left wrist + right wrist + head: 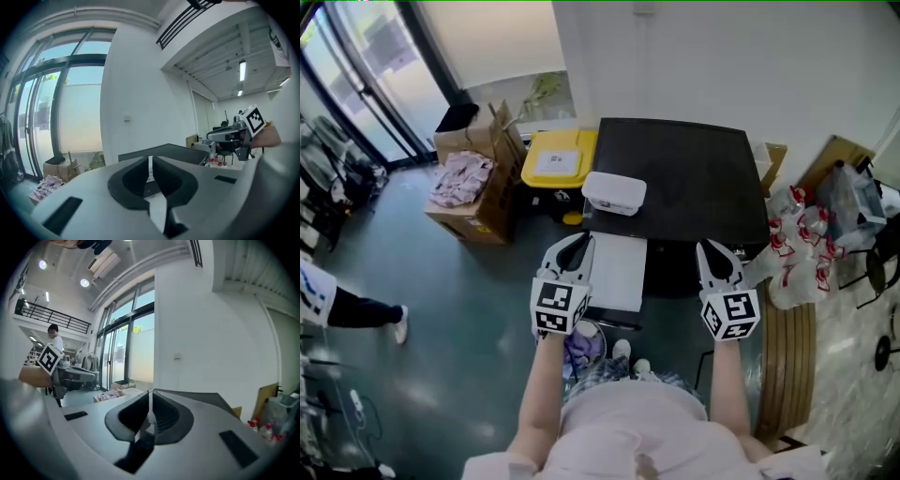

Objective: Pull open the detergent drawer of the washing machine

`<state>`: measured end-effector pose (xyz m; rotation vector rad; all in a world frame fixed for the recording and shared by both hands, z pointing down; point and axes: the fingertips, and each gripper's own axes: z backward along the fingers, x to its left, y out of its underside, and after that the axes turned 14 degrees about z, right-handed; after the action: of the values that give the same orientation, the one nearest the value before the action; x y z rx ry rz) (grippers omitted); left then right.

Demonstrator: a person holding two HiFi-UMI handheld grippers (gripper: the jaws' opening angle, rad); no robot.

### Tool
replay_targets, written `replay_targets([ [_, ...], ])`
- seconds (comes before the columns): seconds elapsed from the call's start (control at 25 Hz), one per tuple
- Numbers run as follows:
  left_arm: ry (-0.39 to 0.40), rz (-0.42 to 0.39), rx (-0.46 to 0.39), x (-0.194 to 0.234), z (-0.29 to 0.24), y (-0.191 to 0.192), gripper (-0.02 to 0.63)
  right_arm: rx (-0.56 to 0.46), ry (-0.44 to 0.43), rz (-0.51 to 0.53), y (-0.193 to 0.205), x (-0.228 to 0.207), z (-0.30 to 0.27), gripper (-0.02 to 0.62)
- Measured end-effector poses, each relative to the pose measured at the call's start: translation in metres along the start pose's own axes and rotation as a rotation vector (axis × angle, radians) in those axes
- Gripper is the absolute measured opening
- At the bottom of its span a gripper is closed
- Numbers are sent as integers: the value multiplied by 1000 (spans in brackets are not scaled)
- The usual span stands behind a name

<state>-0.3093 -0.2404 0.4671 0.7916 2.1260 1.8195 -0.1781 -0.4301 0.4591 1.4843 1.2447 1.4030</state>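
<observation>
Shows drawer (616,272) jutting white from the front of black-topped washer (684,178), below a white tub (614,192) on its lid. Has left hand-held gripper (577,242) and right hand-held gripper (712,249) either side of it, both raised, jaws together, empty. Puts yellow bin (558,159) and cardboard box (483,187) on floor left of washer, bagged bottles (797,244) right.

Pale pink top (628,427), white grippers (573,246) (715,251) bearing marker cubes (560,307).

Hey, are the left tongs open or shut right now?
Shut. In the left gripper view the two dark pads of the left tongs stand together with only a thin slit between them, and nothing is held.
</observation>
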Motion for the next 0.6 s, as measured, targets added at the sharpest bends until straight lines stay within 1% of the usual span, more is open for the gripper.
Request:
replay_targets([
  [0.08, -13, 17, -23, 1, -3, -4, 36, -21, 52, -11, 0, -9, 5, 20],
  [0.2, -19, 35, -36, 1, -8, -5, 28, -35, 96, -26, 2, -19, 10, 17],
  [0.6, -11, 52, -29, 4, -21, -5, 26, -24, 150, -29, 11, -37, 6, 14],
])
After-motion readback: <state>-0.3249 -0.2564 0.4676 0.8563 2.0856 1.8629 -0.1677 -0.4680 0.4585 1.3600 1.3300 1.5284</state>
